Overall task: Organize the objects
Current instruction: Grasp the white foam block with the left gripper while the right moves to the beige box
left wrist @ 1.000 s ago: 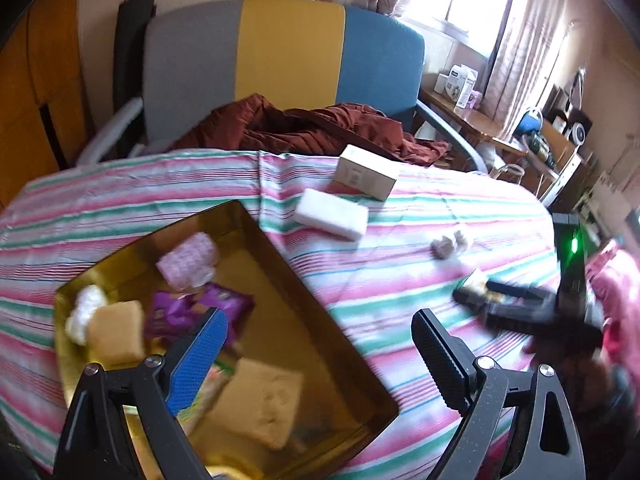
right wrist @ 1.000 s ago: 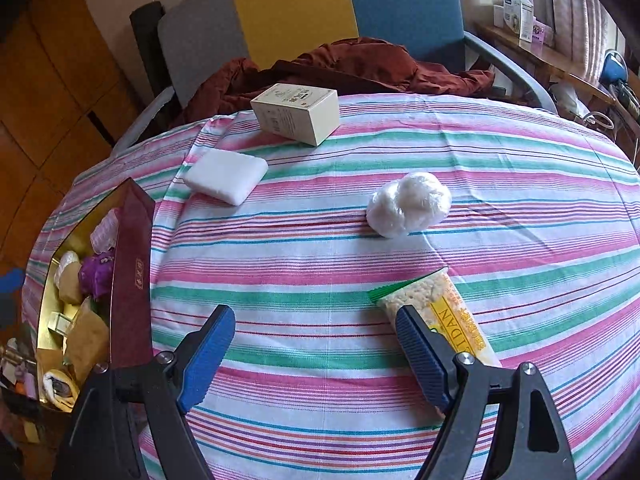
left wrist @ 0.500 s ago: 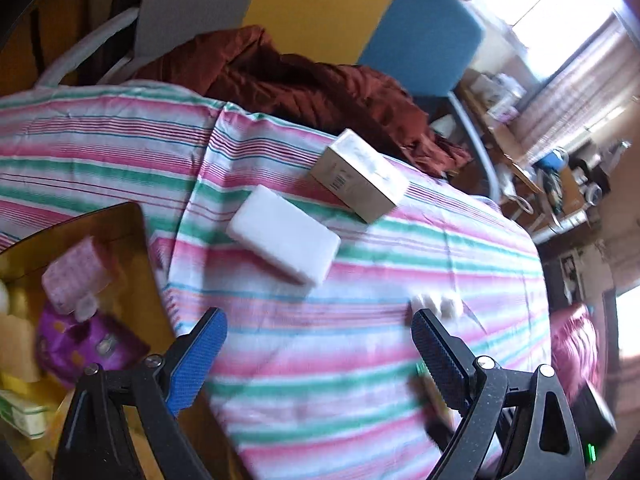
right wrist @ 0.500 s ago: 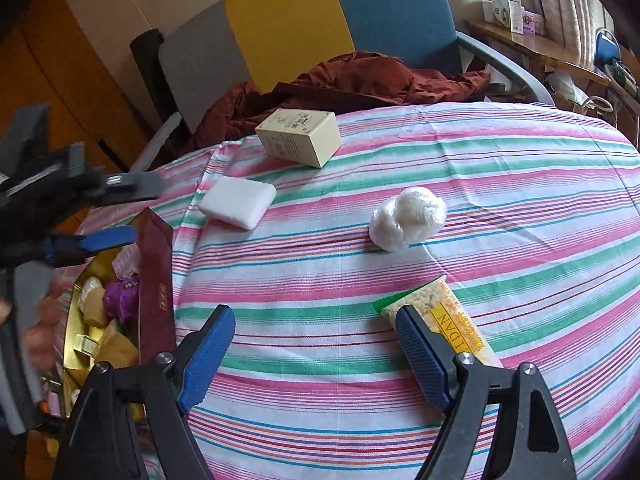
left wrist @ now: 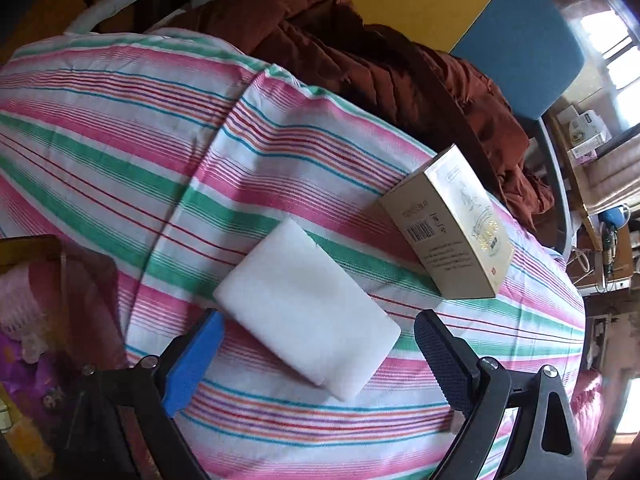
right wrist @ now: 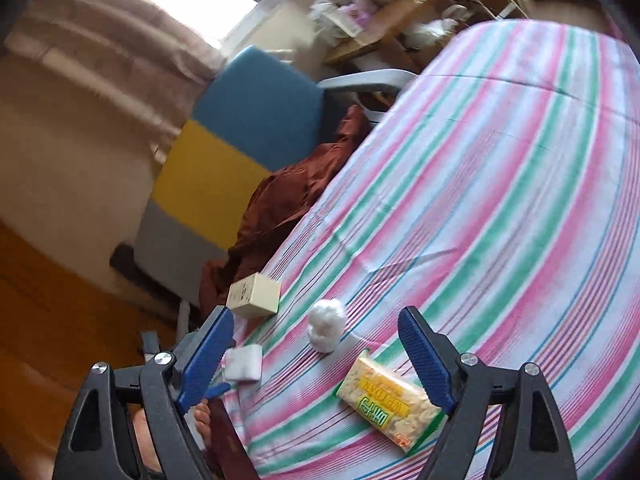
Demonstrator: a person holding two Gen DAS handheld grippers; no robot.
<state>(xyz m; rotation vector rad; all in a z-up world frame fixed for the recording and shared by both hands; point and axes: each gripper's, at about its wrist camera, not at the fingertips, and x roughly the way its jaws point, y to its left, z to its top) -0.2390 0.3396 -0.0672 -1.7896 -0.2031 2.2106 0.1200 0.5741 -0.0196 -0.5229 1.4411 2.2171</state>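
Observation:
On the striped tablecloth [left wrist: 120, 152] lies a white foam block [left wrist: 308, 312]. My left gripper [left wrist: 318, 320] hangs open just above it, one finger on either side, pads clear of it. Just beyond the block rests a beige carton [left wrist: 452, 220]. In the right wrist view, my right gripper [right wrist: 316, 316] is rolled to one side, its jaws opening with nothing pressed between them. Ahead of it lie a white wad [right wrist: 326, 326] and a yellow snack packet [right wrist: 388, 396], near its right finger. The carton [right wrist: 254, 294] and the block [right wrist: 242, 362] show further left.
A golden tray [left wrist: 36, 240] holding a pink item [left wrist: 16, 304] and other small things sits at the left edge. A rust-brown cloth [left wrist: 360, 52] lies on the grey, yellow and blue chair [left wrist: 520, 36] behind the table. A hand [right wrist: 148, 432] shows under the right gripper's left finger.
My left gripper moved from above the tray rightwards and down to over the white block. The right gripper rolled strongly, so the table now looks tilted, and its jaws stand slightly wider.

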